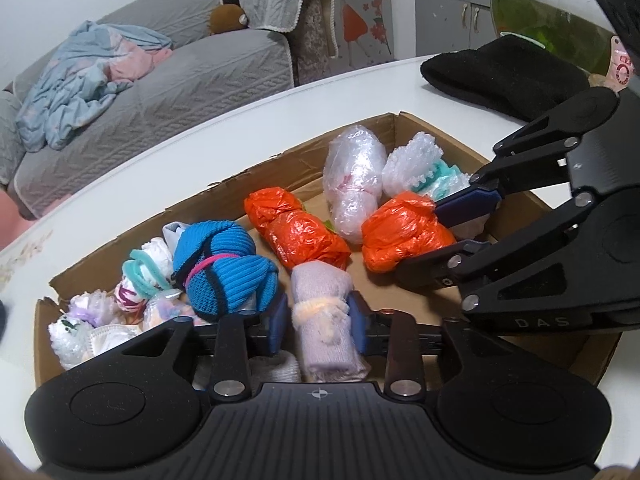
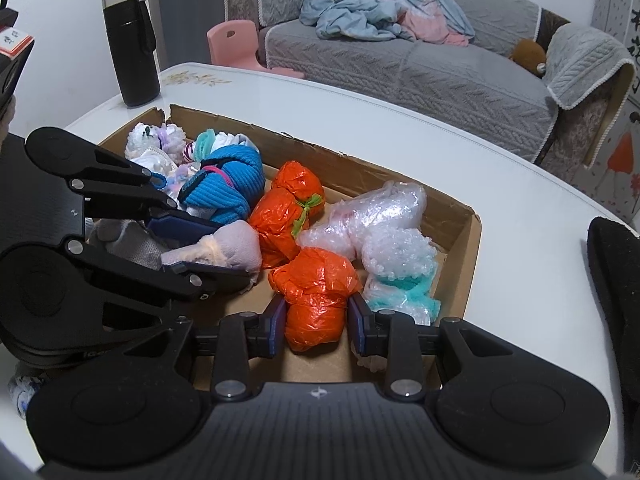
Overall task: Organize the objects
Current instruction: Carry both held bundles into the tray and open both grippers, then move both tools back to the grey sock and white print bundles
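- Left wrist view showed the left claw (image 1: 318, 326) closed around a pale lilac cloth roll (image 1: 324, 320), its blue pads (image 1: 276, 328) pressing both sides of the roll at the near edge of the cardboard box (image 1: 224, 196).
- Right wrist view showed the right claw (image 2: 316, 322) gripping an orange plastic bundle (image 2: 316, 300) low inside the same box, pads touching its flanks.
- A second orange bundle (image 2: 290, 208) lay just beyond, beside a blue knit roll (image 2: 228, 190) tied with a pink band.
- Two bubble-wrap parcels (image 2: 376, 220) sat toward the box's right wall, one with teal trim.
- Small white and purple bundles (image 1: 96, 320) crowded the left corner.
- The box stood on the white table (image 2: 520, 208), with a black flask (image 2: 130, 44) and a black cloth (image 1: 504, 72) nearby.
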Demonstrator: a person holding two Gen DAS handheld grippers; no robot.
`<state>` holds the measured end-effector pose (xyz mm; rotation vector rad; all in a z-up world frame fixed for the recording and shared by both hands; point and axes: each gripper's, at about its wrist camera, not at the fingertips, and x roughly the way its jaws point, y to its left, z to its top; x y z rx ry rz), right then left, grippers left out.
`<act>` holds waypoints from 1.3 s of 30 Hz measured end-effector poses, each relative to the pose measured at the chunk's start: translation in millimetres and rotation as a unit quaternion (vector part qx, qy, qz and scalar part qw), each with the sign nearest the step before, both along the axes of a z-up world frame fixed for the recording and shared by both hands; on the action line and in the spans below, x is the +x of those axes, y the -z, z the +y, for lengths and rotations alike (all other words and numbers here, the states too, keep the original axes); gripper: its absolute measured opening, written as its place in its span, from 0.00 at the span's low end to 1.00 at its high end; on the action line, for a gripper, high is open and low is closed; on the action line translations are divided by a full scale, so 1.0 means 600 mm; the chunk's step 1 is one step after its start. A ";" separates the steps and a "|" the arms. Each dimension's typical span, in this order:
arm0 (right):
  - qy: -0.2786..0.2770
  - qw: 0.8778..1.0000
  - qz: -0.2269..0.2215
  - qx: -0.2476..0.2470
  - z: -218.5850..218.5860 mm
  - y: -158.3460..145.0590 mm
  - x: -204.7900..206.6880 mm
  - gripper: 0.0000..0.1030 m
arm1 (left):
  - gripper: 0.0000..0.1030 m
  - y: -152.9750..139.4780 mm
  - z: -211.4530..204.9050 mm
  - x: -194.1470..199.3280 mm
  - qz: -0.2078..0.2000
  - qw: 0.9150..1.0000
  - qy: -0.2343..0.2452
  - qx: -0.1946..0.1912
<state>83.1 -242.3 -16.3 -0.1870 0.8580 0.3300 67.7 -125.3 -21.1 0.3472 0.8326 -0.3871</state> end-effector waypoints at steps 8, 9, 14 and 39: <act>-0.035 0.999 0.033 0.005 -0.012 -0.016 -0.001 0.39 | 0.75 -0.007 0.007 0.010 0.055 0.998 0.035 0.005; -0.044 0.998 0.038 0.001 -0.011 -0.017 -0.002 0.41 | 0.77 -0.007 0.005 0.008 0.059 0.997 0.046 0.014; -0.065 0.996 0.050 -0.023 0.001 -0.024 -0.007 0.53 | 0.85 -0.010 -0.008 -0.013 0.051 0.994 0.084 0.048; -0.059 0.998 -0.005 -0.016 0.025 -0.083 -0.109 0.75 | 0.96 -0.106 0.099 -0.126 -0.006 0.999 0.044 -0.013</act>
